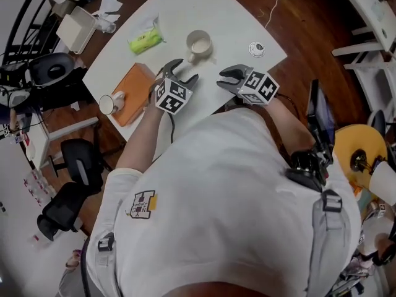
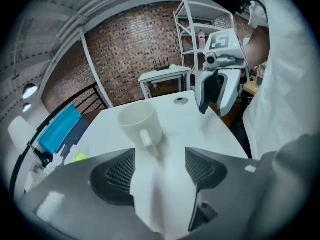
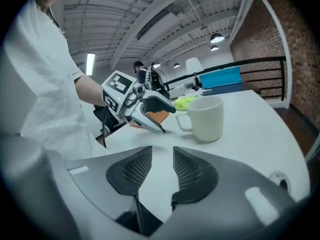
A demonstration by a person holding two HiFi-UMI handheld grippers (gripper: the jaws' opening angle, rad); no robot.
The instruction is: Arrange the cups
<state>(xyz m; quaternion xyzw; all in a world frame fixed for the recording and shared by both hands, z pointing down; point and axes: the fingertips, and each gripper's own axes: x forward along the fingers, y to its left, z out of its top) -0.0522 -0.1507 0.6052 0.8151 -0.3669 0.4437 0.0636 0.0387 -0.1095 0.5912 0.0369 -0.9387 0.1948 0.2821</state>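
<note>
Spanning the workspace, the white table (image 1: 235, 23) is carrying both cups. With jaws wide and empty, the left gripper (image 1: 184, 72) is facing the handle of the mug (image 1: 199, 44), likely for pickup. Beside it, the right gripper (image 1: 224, 79) is waiting with jaws narrowly parted and empty. At the table's left edge, the second cup (image 1: 107, 104) is sitting.

A central cup (image 1: 199, 44) and an edge cup (image 1: 109, 104) make two. One orange pad (image 1: 132, 93), one green packet (image 1: 146, 40), one round disc (image 1: 257, 48).
</note>
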